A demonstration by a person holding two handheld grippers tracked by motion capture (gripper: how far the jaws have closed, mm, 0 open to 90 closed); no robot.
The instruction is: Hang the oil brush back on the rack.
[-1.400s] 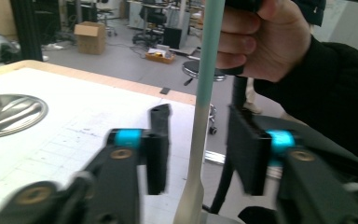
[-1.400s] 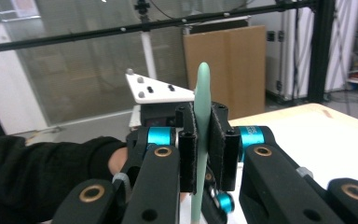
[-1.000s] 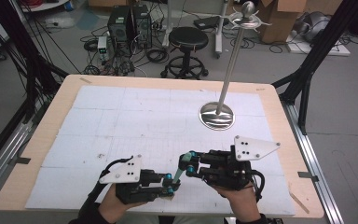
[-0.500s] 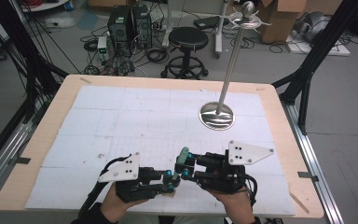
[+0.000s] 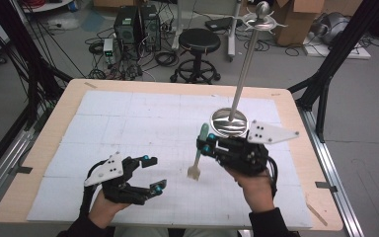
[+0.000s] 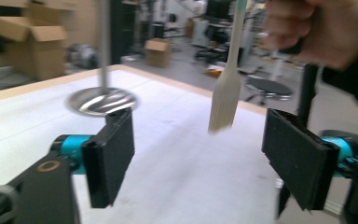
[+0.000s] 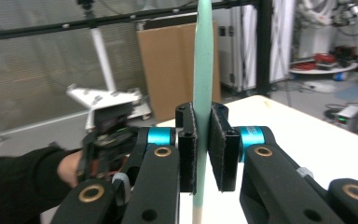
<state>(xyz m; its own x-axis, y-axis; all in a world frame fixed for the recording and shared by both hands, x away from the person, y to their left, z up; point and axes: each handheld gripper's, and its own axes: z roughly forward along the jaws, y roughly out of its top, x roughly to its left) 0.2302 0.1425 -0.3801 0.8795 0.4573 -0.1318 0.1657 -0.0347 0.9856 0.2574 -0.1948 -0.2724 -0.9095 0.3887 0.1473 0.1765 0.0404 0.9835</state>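
Since a second ago the right claw (image 5: 205, 143) has lifted the brush (image 5: 197, 157) upright near the stand (image 5: 229, 121), clenched on its handle, while the left claw (image 5: 151, 173) gapes released, likely awaiting a handover.

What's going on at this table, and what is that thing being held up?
A person sits at a table covered in white paper, with a two-jaw gripper in each hand. The right gripper is shut on a brush with a pale green handle, held upright above the paper with its bristles down. The left gripper is open, holding nothing, low over the near side of the table. Farther back stands a metal stand with a round base and a tall pole.
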